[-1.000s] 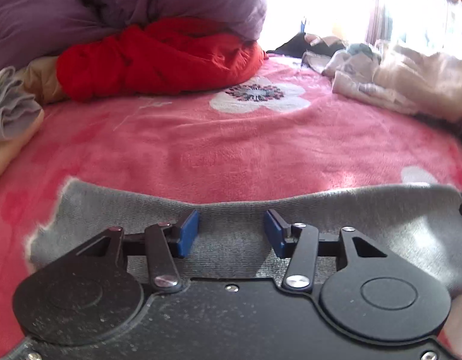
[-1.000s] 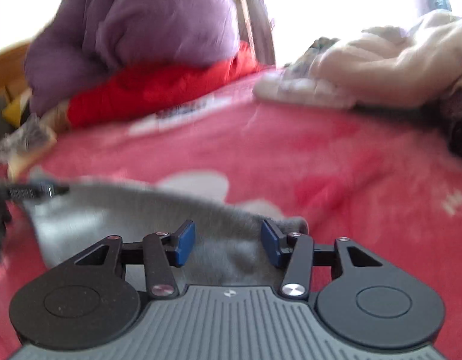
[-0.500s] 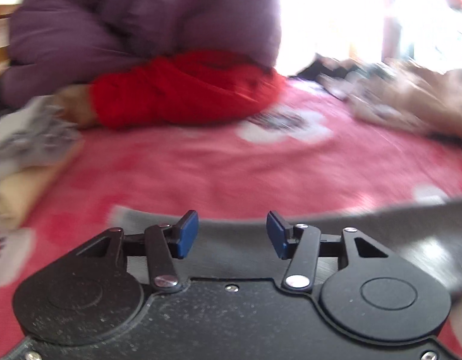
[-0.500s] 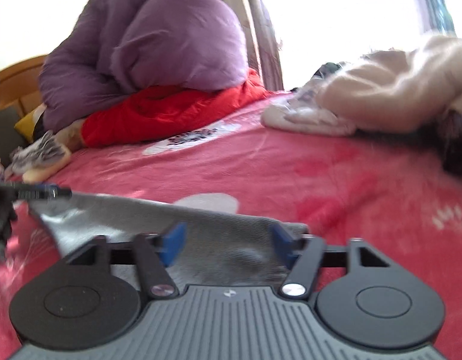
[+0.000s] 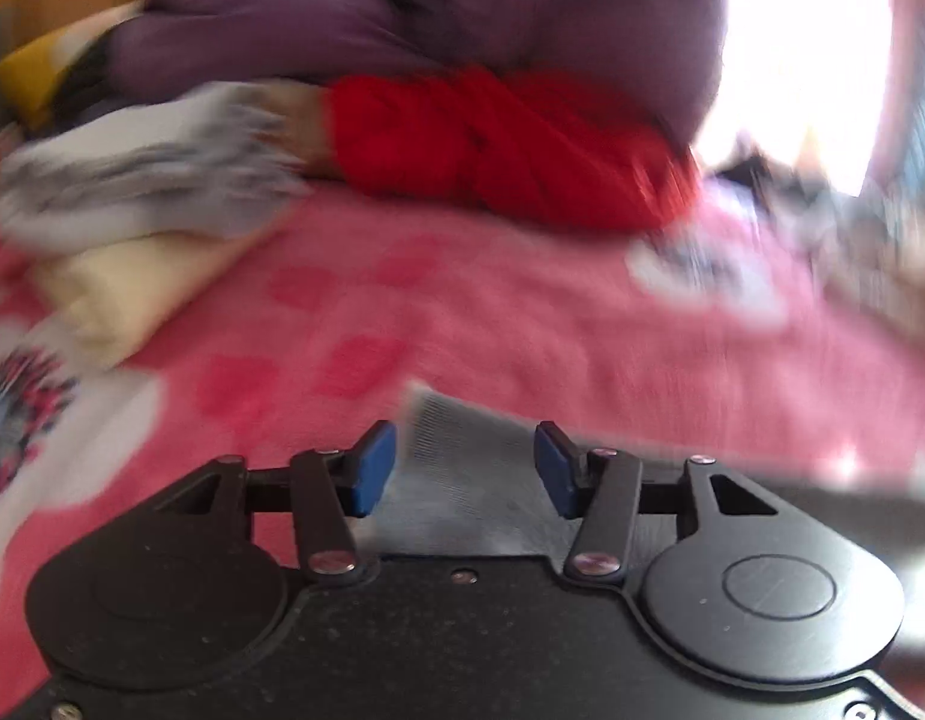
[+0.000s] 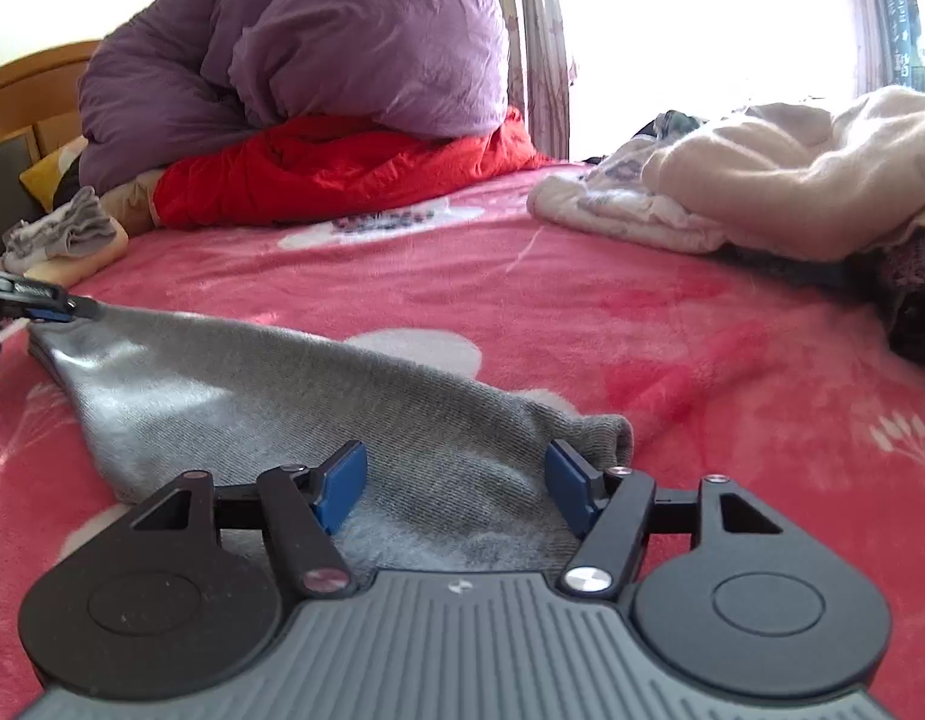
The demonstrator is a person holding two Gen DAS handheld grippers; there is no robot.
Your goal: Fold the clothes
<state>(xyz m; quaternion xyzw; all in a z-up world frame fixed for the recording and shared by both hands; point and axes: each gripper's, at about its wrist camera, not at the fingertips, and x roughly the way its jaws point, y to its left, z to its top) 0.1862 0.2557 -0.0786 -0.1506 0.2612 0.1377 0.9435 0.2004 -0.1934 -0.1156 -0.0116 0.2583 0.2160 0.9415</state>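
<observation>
Spreading both grippers' fingers apart over the grey knit garment (image 6: 270, 396), left gripper (image 5: 465, 468) and right gripper (image 6: 456, 483) bracketing opposite ends, ready, I judge, to pinch and fold.

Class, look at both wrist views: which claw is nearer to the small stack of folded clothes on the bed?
Left. The left claw faces the folded clothes closely; the right claw sits farther away.

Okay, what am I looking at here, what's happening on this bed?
A person with two handheld tongs is working a grey garment spread on the pink blanket. The left tongs and right tongs are both open, each with grey fabric lying between the fingers, at opposite ends of the garment. Nothing is clamped. The left wrist view is motion-blurred. A folded stack sits beside the red bedding.
</observation>
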